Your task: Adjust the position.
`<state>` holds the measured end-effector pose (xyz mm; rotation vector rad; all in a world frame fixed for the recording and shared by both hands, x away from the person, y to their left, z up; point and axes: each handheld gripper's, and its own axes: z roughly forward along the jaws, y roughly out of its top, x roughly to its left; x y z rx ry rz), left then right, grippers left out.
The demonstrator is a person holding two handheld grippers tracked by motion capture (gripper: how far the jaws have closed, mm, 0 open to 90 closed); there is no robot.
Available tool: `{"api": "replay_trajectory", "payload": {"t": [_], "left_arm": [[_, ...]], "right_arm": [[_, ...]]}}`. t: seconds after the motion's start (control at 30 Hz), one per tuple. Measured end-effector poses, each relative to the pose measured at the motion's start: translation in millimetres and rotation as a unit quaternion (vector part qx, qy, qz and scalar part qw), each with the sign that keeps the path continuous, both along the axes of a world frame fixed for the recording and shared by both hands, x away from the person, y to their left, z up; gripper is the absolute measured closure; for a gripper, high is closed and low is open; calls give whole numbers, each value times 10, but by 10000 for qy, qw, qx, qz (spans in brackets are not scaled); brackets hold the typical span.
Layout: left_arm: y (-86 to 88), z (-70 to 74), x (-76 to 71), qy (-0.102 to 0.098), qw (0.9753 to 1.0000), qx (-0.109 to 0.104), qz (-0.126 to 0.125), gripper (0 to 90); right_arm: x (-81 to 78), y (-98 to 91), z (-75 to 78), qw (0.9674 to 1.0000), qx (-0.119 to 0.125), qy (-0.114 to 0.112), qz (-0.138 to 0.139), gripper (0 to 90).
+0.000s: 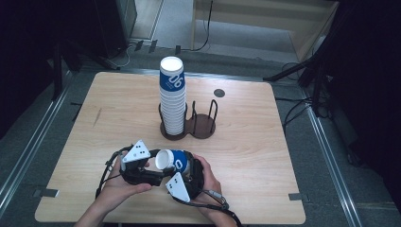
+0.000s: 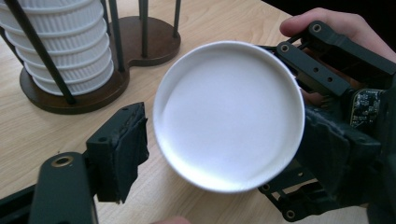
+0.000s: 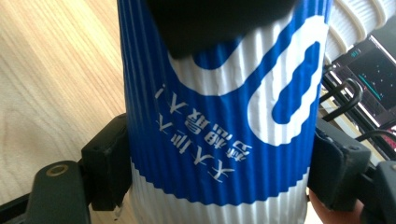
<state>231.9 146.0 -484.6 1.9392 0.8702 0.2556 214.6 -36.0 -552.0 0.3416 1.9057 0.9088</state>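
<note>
A blue and white paper cup point(image 1: 173, 161) is held lying on its side above the near edge of the table point(image 1: 265, 156), at about six o'clock from the stack of cups point(image 1: 172, 97) in the wooden holder point(image 1: 204, 127). The right gripper point(image 3: 219, 186) is clamped on the cup's ribbed sleeve, its two jaws pressed against opposite sides of the wall. The left gripper point(image 2: 219, 158) is set around the cup's white closed base: its jaws stand partly open and are not seen pressing on the cup, with a gap visible beside the left jaw in the left gripper view.

The cup is judged to be very light and easily crushed; the corrugated sleeve should give good friction, while the smooth base rim is likely slicker. It is best taken across the ribbed middle, with light pressure, rather than at the thin open lip, which would buckle.

The cup's open mouth is not shown, so whether one cup or several nested ones are held cannot be told. The contact of the left gripper's right jaw is hidden behind the base. The top of the cup in the right gripper view is covered by a dark blurred shape. The print on the sleeve cannot be made out.
</note>
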Motion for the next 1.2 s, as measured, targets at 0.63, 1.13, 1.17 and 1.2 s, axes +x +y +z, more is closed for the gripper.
{"api": "replay_trajectory", "payload": {"t": [0.63,1.13,1.17,1.2], "left_arm": [[46,-18,-4,-28,9996,-181,-217,278],[270,0,22,-521,9970,-445,350,280],[284,-2,17,-600,9963,-469,389,280],[294,-2,13,-677,9956,-481,445,280]], "right_arm": [[-55,33,35,9997,168,157,115,48],[-62,-67,226,9964,810,215,90,5],[-60,-76,231,9960,861,241,58,6],[-56,-89,240,9958,880,244,50,5]]}}
